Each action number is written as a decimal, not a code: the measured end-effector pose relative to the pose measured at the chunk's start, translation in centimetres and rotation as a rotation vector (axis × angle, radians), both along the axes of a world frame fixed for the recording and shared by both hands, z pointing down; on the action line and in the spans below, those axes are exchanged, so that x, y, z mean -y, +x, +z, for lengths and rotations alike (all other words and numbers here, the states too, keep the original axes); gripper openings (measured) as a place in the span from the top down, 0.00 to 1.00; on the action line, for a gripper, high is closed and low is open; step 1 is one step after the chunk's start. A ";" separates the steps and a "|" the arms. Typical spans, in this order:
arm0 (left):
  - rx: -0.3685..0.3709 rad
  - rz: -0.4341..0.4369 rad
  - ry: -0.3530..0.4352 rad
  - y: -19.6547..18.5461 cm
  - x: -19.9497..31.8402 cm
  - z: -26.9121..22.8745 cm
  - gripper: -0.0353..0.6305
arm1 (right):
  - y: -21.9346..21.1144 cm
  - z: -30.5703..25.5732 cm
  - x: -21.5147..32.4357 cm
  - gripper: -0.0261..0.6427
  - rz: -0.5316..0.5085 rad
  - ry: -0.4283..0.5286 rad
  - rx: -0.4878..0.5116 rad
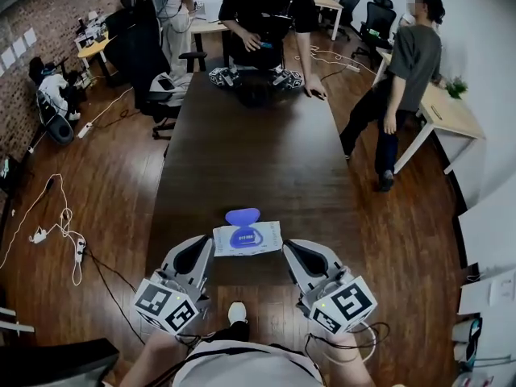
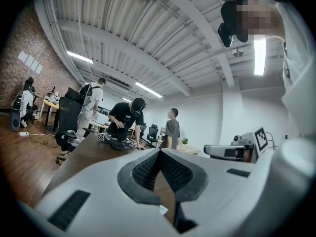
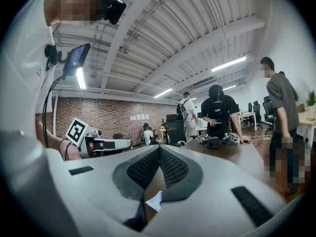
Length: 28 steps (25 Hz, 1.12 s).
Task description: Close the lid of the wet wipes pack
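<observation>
The wet wipes pack (image 1: 247, 238) lies flat near the front edge of the long dark table (image 1: 242, 151). It is white with a blue label, and its blue lid (image 1: 243, 215) is flipped open toward the far side. My left gripper (image 1: 197, 256) hovers just left of the pack and my right gripper (image 1: 302, 258) just right of it. Both point level across the table, and neither touches the pack. Both grippers are shut with nothing in them. A white corner of the pack (image 2: 163, 210) shows below the left gripper's pads. Another white corner of the pack (image 3: 154, 201) shows below the right gripper's pads.
At the table's far end a person (image 1: 266, 14) leans over dark equipment (image 1: 254, 83). Another person (image 1: 403, 79) stands to the right beside a light desk (image 1: 451, 111). Office chairs (image 1: 165, 95) and floor cables (image 1: 64, 224) are on the left.
</observation>
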State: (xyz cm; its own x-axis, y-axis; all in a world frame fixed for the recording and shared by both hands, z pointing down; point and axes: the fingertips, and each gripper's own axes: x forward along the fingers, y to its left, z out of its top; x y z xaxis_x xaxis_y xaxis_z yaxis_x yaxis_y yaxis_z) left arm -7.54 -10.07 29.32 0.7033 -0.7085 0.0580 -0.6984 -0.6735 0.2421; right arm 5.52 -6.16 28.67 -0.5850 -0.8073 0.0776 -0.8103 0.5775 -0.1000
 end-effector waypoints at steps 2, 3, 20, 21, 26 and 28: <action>-0.003 0.006 -0.004 -0.7 1.2 0.3 0.94 | -0.7 0.3 1.2 0.95 0.003 -0.003 -0.001; -0.006 0.011 -0.005 -1.0 1.7 0.5 0.94 | -1.1 0.4 1.6 0.95 0.004 -0.003 -0.003; -0.042 0.088 0.003 -2.1 9.9 0.7 0.94 | -3.0 0.3 9.1 0.95 0.042 -0.002 -0.031; -0.042 0.089 0.001 -1.9 10.2 0.9 0.94 | -2.8 0.4 9.3 0.95 0.043 -0.004 -0.032; -0.047 0.074 -0.030 -0.6 11.2 1.5 0.94 | -1.7 0.9 10.4 0.95 0.017 -0.023 -0.030; -0.047 0.068 -0.040 -0.1 11.1 1.6 0.94 | -1.3 1.2 10.6 0.95 -0.001 -0.036 -0.031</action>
State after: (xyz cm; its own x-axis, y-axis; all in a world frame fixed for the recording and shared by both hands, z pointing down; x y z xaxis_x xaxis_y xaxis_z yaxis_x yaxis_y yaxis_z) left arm -7.59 -21.22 30.91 0.7525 -0.6567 0.0507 -0.6384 -0.7083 0.3013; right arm 4.25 -16.80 29.85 -0.5823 -0.8033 0.1249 -0.8129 0.5744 -0.0958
